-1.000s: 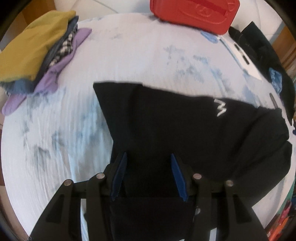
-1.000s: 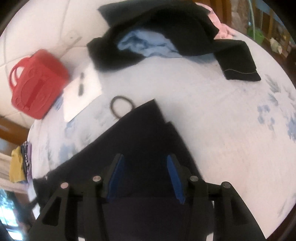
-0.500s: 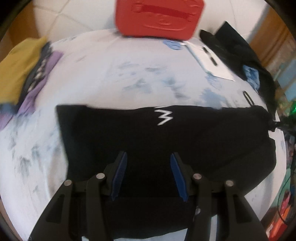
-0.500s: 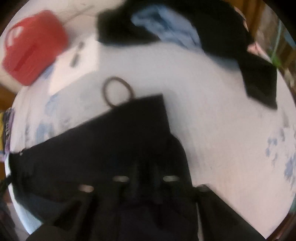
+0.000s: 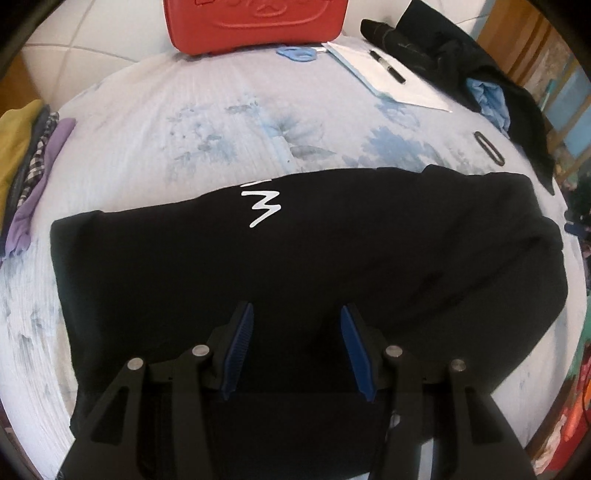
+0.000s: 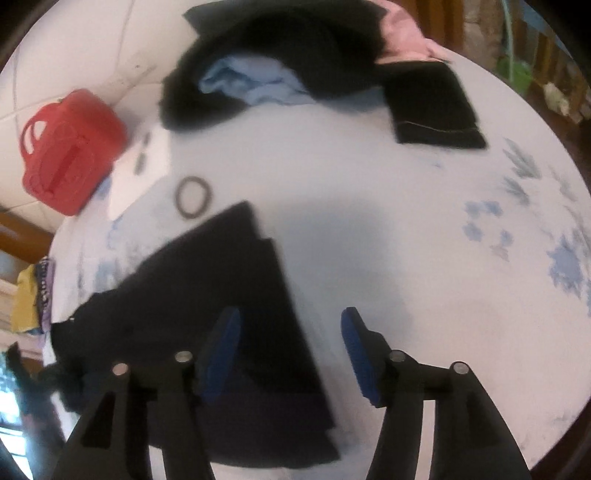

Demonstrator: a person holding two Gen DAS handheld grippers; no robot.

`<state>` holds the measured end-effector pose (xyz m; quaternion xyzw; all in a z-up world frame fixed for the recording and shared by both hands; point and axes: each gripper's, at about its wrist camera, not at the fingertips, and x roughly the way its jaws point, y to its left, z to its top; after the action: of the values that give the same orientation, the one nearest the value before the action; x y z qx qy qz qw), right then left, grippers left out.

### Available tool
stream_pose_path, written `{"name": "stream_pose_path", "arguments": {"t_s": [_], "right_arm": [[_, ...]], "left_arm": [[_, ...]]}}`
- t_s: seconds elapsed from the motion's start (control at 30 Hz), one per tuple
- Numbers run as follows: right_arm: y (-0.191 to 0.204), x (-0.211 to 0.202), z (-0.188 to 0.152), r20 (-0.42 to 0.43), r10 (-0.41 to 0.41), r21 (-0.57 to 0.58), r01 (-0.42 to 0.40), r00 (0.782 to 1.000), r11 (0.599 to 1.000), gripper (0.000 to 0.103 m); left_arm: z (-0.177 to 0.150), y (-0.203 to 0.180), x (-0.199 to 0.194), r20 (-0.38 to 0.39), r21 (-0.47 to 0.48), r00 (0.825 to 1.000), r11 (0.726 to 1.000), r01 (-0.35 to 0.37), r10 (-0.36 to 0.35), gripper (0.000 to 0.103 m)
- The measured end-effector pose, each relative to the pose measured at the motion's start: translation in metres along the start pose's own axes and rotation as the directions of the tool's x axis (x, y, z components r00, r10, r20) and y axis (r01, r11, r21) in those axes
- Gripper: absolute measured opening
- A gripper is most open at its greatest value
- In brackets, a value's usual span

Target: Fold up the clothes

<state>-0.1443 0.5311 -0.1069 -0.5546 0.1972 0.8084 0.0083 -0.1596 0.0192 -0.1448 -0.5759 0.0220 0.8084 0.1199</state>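
A black garment (image 5: 332, 258) with a white zigzag logo (image 5: 262, 206) lies spread flat across the bed, partly folded. My left gripper (image 5: 295, 317) is open just above its near edge, fingers apart with black cloth between and under them. In the right wrist view the same garment (image 6: 221, 280) shows its right end. My right gripper (image 6: 291, 325) is open over that end, its left finger above the cloth and its right finger above bare sheet.
A red case (image 5: 258, 22), white paper with a pen (image 5: 388, 66) and a hair tie (image 5: 487, 147) lie at the far side. A pile of dark, blue and pink clothes (image 6: 295, 66) sits far right. Folded clothes (image 5: 26, 155) are stacked at left.
The left gripper swung so the garment now lies straight across its view. The right gripper, over the garment a second ago, has shifted right and opened wider, with bare sheet under its right finger.
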Motion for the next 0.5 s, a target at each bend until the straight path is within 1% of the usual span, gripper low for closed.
{"name": "stream_pose_path", "arguments": {"t_s": [0.07, 0.13, 0.17, 0.23, 0.27, 0.3, 0.33, 0.37, 0.4, 0.43, 0.47, 0.5], "right_arm": [[0.010, 0.007, 0.009, -0.008, 0.011, -0.007, -0.011, 1.000, 1.000, 0.061], [0.025, 0.020, 0.017, -0.044, 0.008, -0.026, -0.009, 0.999, 1.000, 0.061], [0.032, 0.027, 0.018, -0.073, -0.004, -0.041, 0.001, 0.997, 0.999, 0.062], [0.044, 0.048, 0.016, -0.170, -0.075, -0.096, 0.059, 0.983, 0.994, 0.062], [0.051, 0.057, 0.015, -0.203, -0.114, -0.137, 0.087, 0.973, 0.987, 0.050], [0.062, 0.060, 0.013, -0.195, -0.159, -0.212, 0.117, 0.968, 0.970, 0.035], [0.073, 0.060, 0.011, -0.173, -0.192, -0.278, 0.139, 0.966, 0.951, 0.005], [0.081, 0.048, 0.012, -0.115, -0.185, -0.311, 0.142, 0.976, 0.940, 0.005], [0.084, 0.028, 0.013, -0.026, -0.167, -0.319, 0.150, 0.986, 0.936, 0.005], [0.086, 0.008, 0.013, 0.062, -0.146, -0.327, 0.159, 0.987, 0.932, 0.005], [0.085, -0.008, 0.013, 0.120, -0.131, -0.327, 0.164, 0.984, 0.931, 0.009], [0.075, -0.009, 0.011, 0.095, -0.137, -0.308, 0.160, 0.986, 0.938, 0.014]], "left_arm": [[0.000, 0.000, 0.001, 0.002, -0.005, 1.000, 1.000, -0.002, 0.002, 0.049], [-0.001, 0.001, 0.004, 0.000, -0.008, 1.000, 1.000, -0.009, 0.009, 0.049], [-0.002, 0.002, 0.005, -0.002, -0.008, 1.000, 1.000, -0.014, 0.014, 0.048], [-0.001, 0.003, 0.004, 0.002, -0.005, 1.000, 1.000, -0.021, 0.021, 0.048], [0.000, 0.003, 0.004, 0.001, -0.006, 1.000, 1.000, -0.023, 0.023, 0.046], [0.000, 0.004, 0.002, 0.003, -0.013, 1.000, 1.000, -0.024, 0.024, 0.036], [0.001, 0.005, -0.001, 0.005, -0.020, 1.000, 1.000, -0.024, 0.024, 0.034], [0.000, 0.008, -0.005, 0.012, -0.030, 1.000, 0.999, -0.022, 0.022, 0.034], [-0.001, 0.011, -0.009, 0.019, -0.041, 1.000, 0.999, -0.019, 0.020, 0.034], [-0.002, 0.014, -0.012, 0.020, -0.047, 1.000, 0.999, -0.015, 0.016, 0.034], [-0.006, 0.017, -0.016, 0.016, -0.051, 1.000, 0.999, -0.006, 0.006, 0.034], [-0.010, 0.019, -0.020, 0.013, -0.054, 1.000, 0.999, 0.004, -0.003, 0.034]]}}
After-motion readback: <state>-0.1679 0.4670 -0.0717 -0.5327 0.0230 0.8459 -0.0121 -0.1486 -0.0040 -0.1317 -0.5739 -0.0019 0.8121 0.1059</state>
